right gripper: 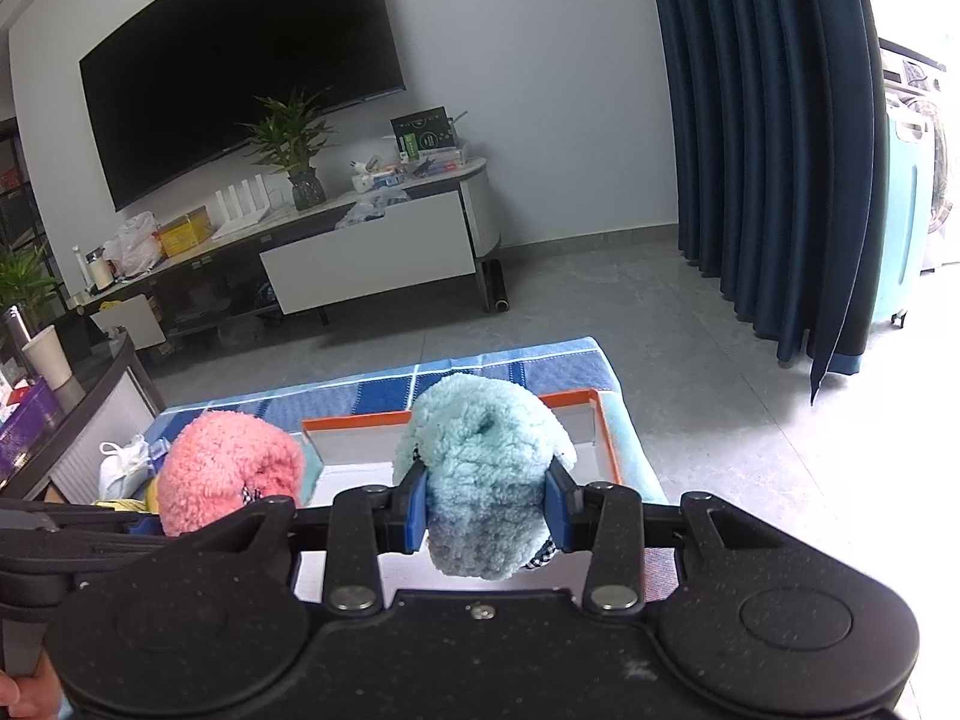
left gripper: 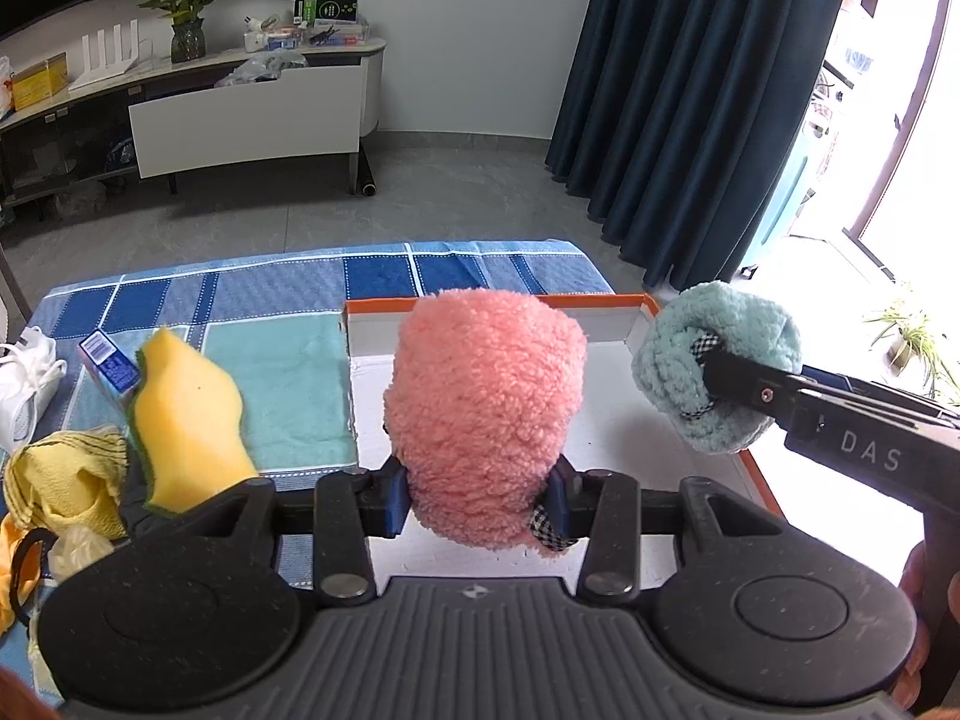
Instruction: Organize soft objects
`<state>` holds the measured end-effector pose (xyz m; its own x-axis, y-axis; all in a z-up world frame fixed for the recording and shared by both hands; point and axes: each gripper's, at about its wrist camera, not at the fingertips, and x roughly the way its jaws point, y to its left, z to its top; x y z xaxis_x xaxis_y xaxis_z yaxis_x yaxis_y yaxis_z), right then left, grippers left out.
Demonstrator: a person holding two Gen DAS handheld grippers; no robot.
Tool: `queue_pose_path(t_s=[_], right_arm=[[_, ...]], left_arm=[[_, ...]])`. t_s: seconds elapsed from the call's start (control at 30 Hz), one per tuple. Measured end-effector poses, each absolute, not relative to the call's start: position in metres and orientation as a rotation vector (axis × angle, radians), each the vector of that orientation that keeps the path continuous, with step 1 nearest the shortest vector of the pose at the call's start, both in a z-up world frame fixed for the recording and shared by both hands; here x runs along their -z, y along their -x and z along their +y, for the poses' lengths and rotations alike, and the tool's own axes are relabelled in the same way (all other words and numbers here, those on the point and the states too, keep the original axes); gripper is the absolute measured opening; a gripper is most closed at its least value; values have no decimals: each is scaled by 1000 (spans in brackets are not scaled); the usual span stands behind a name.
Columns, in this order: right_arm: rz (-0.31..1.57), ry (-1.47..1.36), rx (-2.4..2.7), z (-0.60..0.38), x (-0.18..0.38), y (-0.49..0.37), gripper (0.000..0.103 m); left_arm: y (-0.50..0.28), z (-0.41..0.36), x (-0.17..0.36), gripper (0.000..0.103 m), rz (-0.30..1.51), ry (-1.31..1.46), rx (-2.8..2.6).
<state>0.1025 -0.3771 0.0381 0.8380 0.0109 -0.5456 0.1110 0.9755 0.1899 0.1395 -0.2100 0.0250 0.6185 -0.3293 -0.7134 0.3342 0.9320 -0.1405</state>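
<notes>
Left gripper: jaws partly closed, clamped on pink fluffy roll, held raised above orange-rimmed white tray. Right gripper: jaws likewise pinching blue fluffy roll, aloft over tray's right edge, just beside pink one. Yellow sponge, yellow cloth left of tray on blue checked cover.

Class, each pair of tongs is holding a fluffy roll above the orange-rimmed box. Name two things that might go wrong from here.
1. The left tongs pinch the pink fluffy roll only near its lower end, so it might tip or slip free before it is lowered.
2. The right tongs hold the blue fluffy roll by the right rim of the orange-rimmed box; released there, it might catch the edge and fall outside.
</notes>
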Motion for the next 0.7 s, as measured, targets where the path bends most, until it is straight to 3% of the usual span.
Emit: queue_pose_path(t_s=[0.7], right_arm=[[633,-187,122,-394,-15,-155,49]], left_arm=[[-180,-234,-3,44,890,-8,389]])
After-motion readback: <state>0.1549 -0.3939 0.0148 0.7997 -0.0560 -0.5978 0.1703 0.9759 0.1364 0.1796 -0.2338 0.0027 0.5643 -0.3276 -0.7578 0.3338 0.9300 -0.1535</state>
